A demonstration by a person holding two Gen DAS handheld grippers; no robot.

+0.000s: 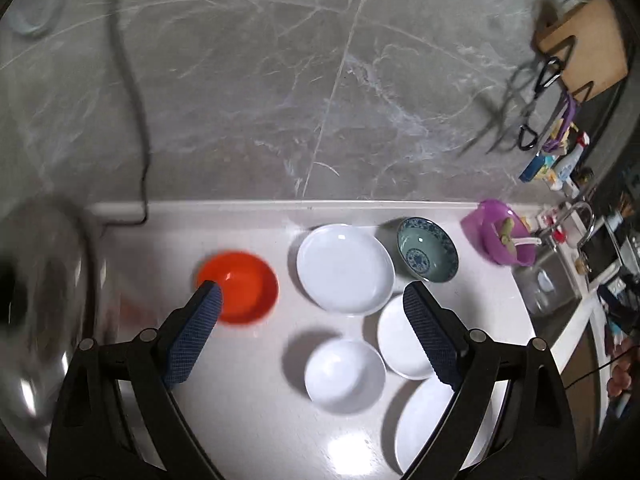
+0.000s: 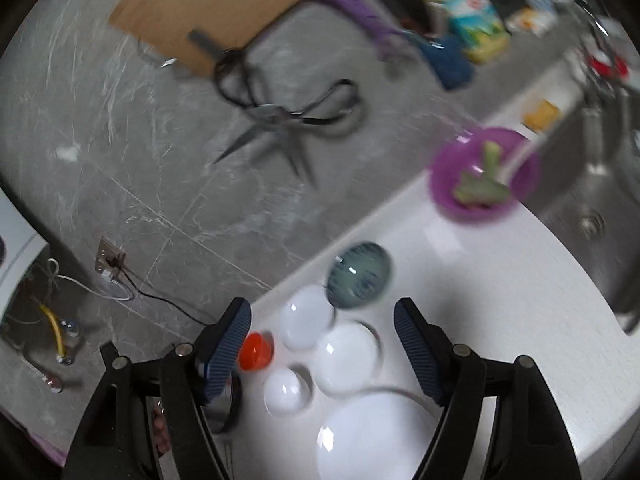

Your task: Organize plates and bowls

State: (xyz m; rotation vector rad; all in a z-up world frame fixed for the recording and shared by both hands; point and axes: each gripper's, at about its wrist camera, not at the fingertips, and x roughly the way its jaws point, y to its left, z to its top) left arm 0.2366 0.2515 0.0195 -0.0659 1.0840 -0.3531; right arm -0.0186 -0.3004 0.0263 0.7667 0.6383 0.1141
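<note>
Nearest the left tool [image 1: 312, 332], almost straight under the gap between its spread, empty jaws, sits a small white bowl [image 1: 345, 376] on the white bench [image 1: 248, 420]. Just to that tool's right pad [image 1: 430, 336] lie two white plates, one [image 1: 400, 340] partly hidden behind the pad and a larger one [image 1: 424, 424] lower still. Ahead of the tool is a wide white plate [image 1: 345, 269], with an orange bowl [image 1: 244, 286] off its left pad and a blue patterned bowl [image 1: 427, 249] beyond its right pad.

The right tool [image 2: 322, 340] also hangs spread with nothing between its pads, above the same cluster; from it the white dishes lie below and ahead. A purple bowl [image 2: 484, 174] holding scraps sits far ahead by the sink [image 2: 592, 200].

Judging by this, the left tool is closer to the small white bowl, which lies directly below; round dishes offer no long axis, so a rim grip from any side would serve.
</note>
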